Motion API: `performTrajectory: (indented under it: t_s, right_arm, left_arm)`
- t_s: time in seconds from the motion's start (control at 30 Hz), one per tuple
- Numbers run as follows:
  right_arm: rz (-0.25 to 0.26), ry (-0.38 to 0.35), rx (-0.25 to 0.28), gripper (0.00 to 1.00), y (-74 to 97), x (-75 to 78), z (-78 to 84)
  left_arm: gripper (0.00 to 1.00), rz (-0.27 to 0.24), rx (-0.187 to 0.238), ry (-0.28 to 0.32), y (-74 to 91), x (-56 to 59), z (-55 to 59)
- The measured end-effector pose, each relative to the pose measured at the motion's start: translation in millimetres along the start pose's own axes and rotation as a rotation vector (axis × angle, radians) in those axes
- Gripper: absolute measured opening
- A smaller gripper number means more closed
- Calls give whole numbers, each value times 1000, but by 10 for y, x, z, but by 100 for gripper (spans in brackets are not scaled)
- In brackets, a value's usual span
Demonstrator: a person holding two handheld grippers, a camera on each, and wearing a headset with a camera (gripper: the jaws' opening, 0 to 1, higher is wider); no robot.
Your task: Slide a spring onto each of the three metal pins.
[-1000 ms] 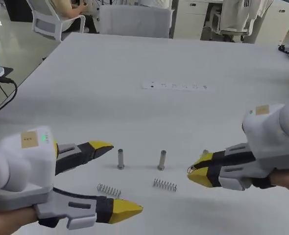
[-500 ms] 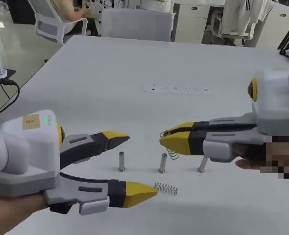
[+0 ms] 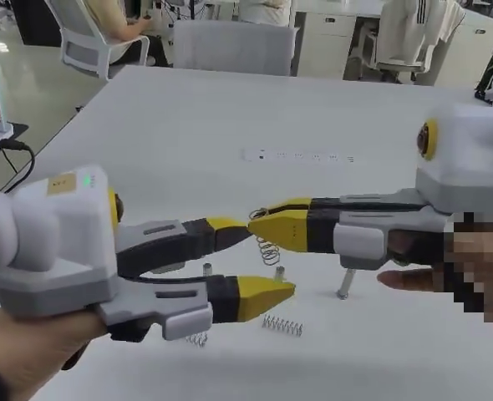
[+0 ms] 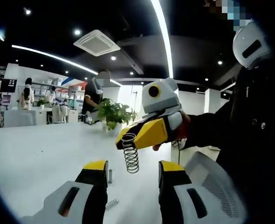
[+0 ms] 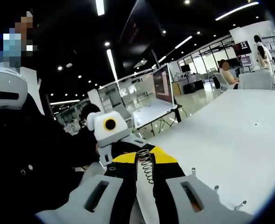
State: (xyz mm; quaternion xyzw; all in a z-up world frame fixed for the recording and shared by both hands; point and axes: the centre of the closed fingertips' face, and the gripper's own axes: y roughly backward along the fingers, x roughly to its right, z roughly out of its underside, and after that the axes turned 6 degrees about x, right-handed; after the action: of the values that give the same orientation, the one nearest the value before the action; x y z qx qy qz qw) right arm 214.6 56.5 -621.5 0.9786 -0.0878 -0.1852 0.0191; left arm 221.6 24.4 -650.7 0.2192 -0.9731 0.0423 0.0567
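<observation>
Lower centre of the head view, a loose spring (image 3: 282,324) lies on the white table (image 3: 188,134). A second spring (image 3: 198,338) peeks out from under your left gripper (image 3: 263,259), at lower left. Its fingers are spread apart and grip nothing. Just beyond, three metal pins (image 3: 344,284) stand in a row, and the rightmost is bare. Your right gripper (image 3: 259,221) extends from the right edge, its fingers clenched on the top coil of a hanging spring (image 3: 267,249). That spring dangles above the table, just ahead of the left fingers' gap. Higher in the frame lies a power strip (image 3: 297,155).
</observation>
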Motion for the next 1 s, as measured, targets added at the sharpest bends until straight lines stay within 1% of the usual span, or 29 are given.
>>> performTrajectory:
  t_s: [0.07, 0.17, 0.3, 0.4, 0.5, 0.57, 0.7, 0.8, 0.87, 1.0]
  right_arm:
    - [-1, -2, 7, 10, -9, -9, -7]
    - [-19, -13, 17, 10, -29, -57, -20]
    - [-23, -10, 18, 10, -44, -74, -17]
    - [-29, -11, 23, 10, -44, -83, -18]
    - [-35, -19, 27, 10, -42, -92, -17]
    - [-35, -23, 31, 10, -39, -90, -17]
    - [-34, -27, 32, 10, -27, -81, -12]
    - [-34, -24, 23, 10, -11, -76, 10]
    - [-33, -18, 3, 10, 9, -72, 42]
    - [-34, 8, -63, 10, 68, -65, 131]
  left_arm:
    - [33, 0, 0, 1, -12, 6, -5]
    - [27, 10, 9, 6, -23, 37, -22]
    - [16, 15, 18, -7, -31, 60, -44]
    - [13, 16, 20, -12, -39, 66, -55]
    - [6, 21, 23, -17, -47, 78, -67]
    - [5, 20, 22, -26, -53, 75, -68]
    - [5, 19, 16, -24, -59, 68, -55]
    - [4, 22, -4, -34, -56, 66, -19]
    - [4, 26, -25, -48, -51, 68, 21]
    - [3, 50, -80, -99, -54, 110, 121]
